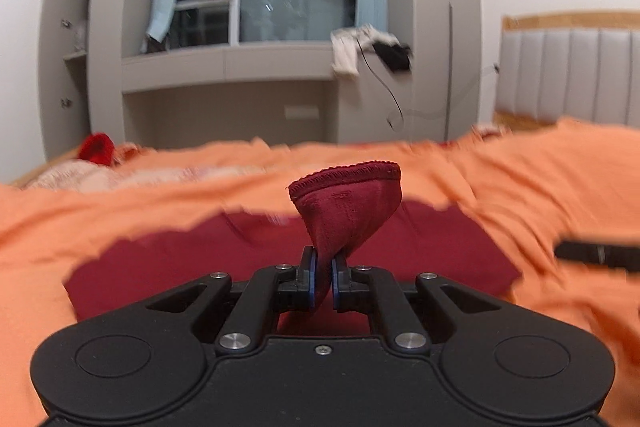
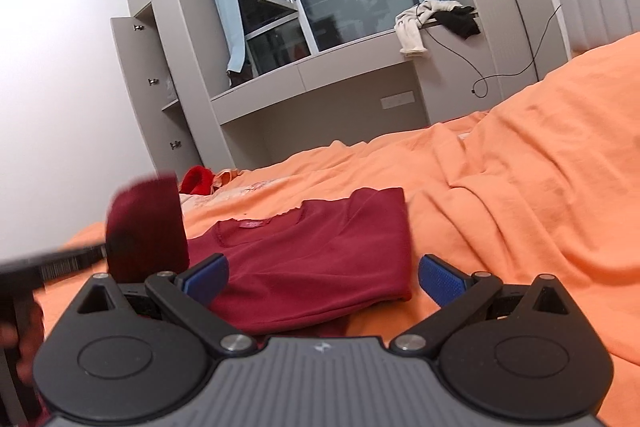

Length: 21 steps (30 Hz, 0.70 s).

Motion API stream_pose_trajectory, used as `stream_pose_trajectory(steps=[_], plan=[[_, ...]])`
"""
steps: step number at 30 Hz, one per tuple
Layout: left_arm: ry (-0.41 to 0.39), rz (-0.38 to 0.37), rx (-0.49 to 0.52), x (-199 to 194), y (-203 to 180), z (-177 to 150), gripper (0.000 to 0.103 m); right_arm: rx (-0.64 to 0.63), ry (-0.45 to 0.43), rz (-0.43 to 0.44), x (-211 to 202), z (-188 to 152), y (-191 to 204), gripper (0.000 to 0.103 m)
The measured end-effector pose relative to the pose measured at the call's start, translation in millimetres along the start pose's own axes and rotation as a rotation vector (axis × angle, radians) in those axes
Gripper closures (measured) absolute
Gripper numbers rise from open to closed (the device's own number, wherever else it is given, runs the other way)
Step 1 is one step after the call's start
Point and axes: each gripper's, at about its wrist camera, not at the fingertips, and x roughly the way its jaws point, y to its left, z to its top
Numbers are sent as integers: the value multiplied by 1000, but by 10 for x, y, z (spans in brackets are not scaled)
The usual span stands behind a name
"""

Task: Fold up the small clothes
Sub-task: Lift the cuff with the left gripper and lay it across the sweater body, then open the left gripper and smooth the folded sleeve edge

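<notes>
A dark red shirt [image 2: 312, 247] lies flat on the orange bedspread [image 2: 520, 195], neckline and label toward the far side. My left gripper [image 1: 323, 279] is shut on one sleeve of it, and the hemmed cuff [image 1: 348, 195] stands up above the blue pads. In the right wrist view that lifted sleeve [image 2: 146, 227] shows blurred at the left, over the shirt's left side. My right gripper [image 2: 324, 281] is open, its blue pads [image 2: 440, 283] wide apart over the shirt's near edge with nothing between them. It also shows as a dark bar at the right edge, the right gripper [image 1: 596, 253].
A bright red cloth [image 2: 196, 179] and a pale patterned cloth [image 1: 80, 175] lie at the bed's far edge. Beyond stand a grey window bench [image 2: 320, 83] with clothes [image 2: 412, 27] and a cable, an open wardrobe door [image 2: 136, 87], and a padded headboard [image 1: 568, 79] at the right.
</notes>
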Motion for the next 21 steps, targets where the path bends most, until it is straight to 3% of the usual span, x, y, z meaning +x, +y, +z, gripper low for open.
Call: stream_pose_trajectory(steps=[6,9,11,13,16,21], plan=[[82,-44,60,-43,-14,-305,86,-13,21,-7,78,-47,15,0],[85,-67,84,-83,-37,-303,63,-31,38,-9,133,-82,44,0],[82,-91,85,-141,-18,-287,43,-46,49,-9,168,-113,69,0],[74,-95,88,-211,-18,-223,39,-65,59,-11,204,-138,99,0],[69,-58,110,-318,45,-147,35,-92,78,-9,255,-183,142,0],[-1,103,157,-571,326,31,18,-119,117,9,363,-233,233,0]])
